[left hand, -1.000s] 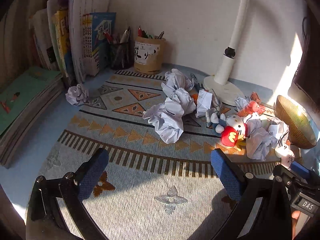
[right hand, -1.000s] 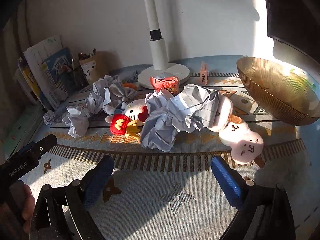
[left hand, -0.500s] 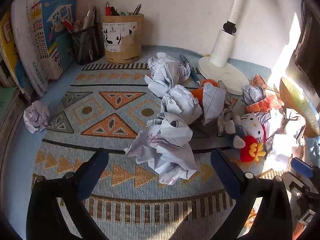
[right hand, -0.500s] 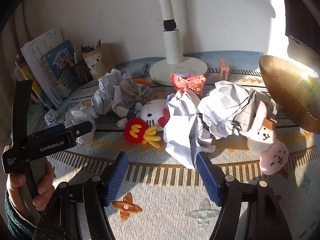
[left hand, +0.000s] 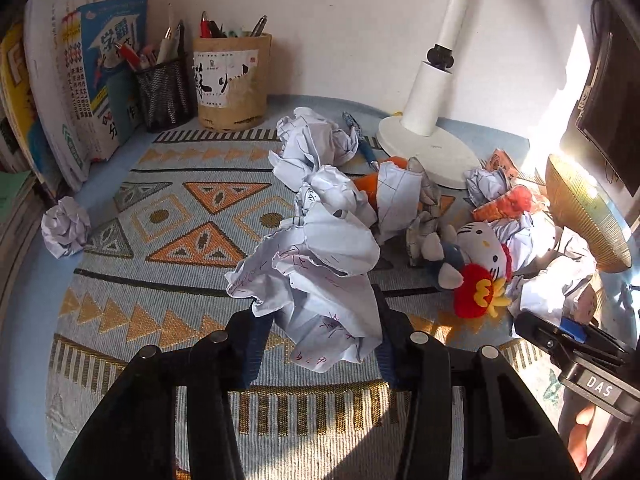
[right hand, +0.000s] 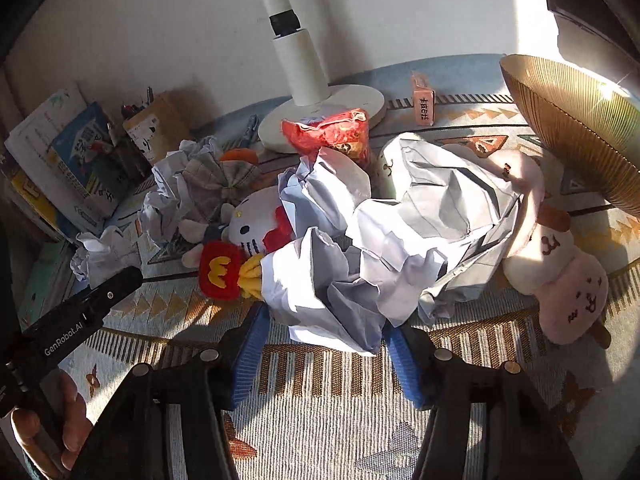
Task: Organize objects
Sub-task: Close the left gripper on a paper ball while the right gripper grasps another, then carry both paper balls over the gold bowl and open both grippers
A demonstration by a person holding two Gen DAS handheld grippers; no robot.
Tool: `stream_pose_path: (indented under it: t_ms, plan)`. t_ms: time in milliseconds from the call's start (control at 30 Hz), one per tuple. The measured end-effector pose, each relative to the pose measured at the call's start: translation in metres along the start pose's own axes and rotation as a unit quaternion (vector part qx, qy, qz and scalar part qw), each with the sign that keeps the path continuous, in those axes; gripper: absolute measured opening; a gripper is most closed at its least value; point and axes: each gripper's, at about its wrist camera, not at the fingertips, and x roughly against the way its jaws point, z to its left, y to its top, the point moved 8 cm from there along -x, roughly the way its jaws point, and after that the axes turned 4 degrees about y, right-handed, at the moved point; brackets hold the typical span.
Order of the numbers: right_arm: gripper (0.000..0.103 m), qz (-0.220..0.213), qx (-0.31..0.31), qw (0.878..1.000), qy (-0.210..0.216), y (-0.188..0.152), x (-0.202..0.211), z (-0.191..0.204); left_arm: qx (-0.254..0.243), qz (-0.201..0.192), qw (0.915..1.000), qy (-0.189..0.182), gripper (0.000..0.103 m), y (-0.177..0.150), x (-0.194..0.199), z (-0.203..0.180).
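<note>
Left gripper point(left hand: 316, 332), jaws just closed, clamps a paper wad point(left hand: 316, 276); right gripper point(right hand: 326, 346), jaws just closing, pinches another wad point(right hand: 332, 296) on the mat point(right hand: 340, 412)

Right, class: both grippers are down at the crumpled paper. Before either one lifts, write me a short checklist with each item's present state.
1. Left gripper jaws on its paper ball, having just been closing: ok.
2. Right gripper jaws on its paper wad, also just closing: ok.
3. Right wad free of the cat plush: not ok, they touch.
4. Left ball free of neighbouring paper: cannot tell.
5. Gold bowl within view: ok.
</note>
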Motion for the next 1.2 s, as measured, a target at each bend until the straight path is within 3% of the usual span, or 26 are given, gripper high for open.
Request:
stream_pose_path:
  t_ms: [67, 233, 367, 533, 700, 867, 1033, 1133, 1167, 1200]
  plan:
    - [0.055, -0.009, 0.011, 1.0, 0.0, -0.004, 0.01, 0.0, -0.006, -0.001, 0.9999, -0.011, 0.043, -0.004, 0.008, -0.011]
    - [0.055, -0.022, 0.044, 0.998, 0.047, -0.025, 0.049, 0.011, -0.024, -0.006, 0.9987, -0.045, 0.043, -0.018, 0.03, -0.043]
    - [0.055, -0.032, 0.053, 0.997, 0.045, -0.038, 0.074, 0.002, -0.042, -0.006, 0.9964, -0.073, 0.043, -0.028, 0.044, -0.074]
    - [0.055, -0.037, 0.022, 0.999, 0.029, -0.045, 0.092, -0.034, -0.072, -0.007, 0.9932, -0.091, 0.043, -0.035, 0.058, -0.115]
    - [0.056, -0.125, 0.004, 0.992, -0.033, -0.004, 0.153, -0.084, -0.124, -0.022, 0.9835, -0.13, 0.043, -0.009, 0.076, -0.18]
    - [0.056, -0.199, -0.051, 0.97, -0.128, 0.049, 0.199, -0.16, -0.164, -0.03, 0.9699, -0.178, 0.043, 0.035, 0.07, -0.264]
    - [0.056, -0.191, -0.109, 0.963, -0.155, 0.078, 0.192, -0.228, -0.187, -0.04, 0.9595, -0.207, 0.043, 0.06, 0.049, -0.334]
    - [0.057, -0.179, -0.118, 0.963, -0.162, 0.089, 0.185, -0.251, -0.208, -0.044, 0.9573, -0.196, 0.043, 0.067, 0.031, -0.361]
    - [0.057, -0.179, -0.117, 0.963, -0.166, 0.091, 0.185, -0.256, -0.21, -0.046, 0.9568, -0.196, 0.045, 0.069, 0.028, -0.369]
    - [0.062, -0.182, -0.114, 0.962, -0.17, 0.093, 0.183, -0.259, -0.214, -0.049, 0.9562, -0.194, 0.054, 0.07, 0.025, -0.375]
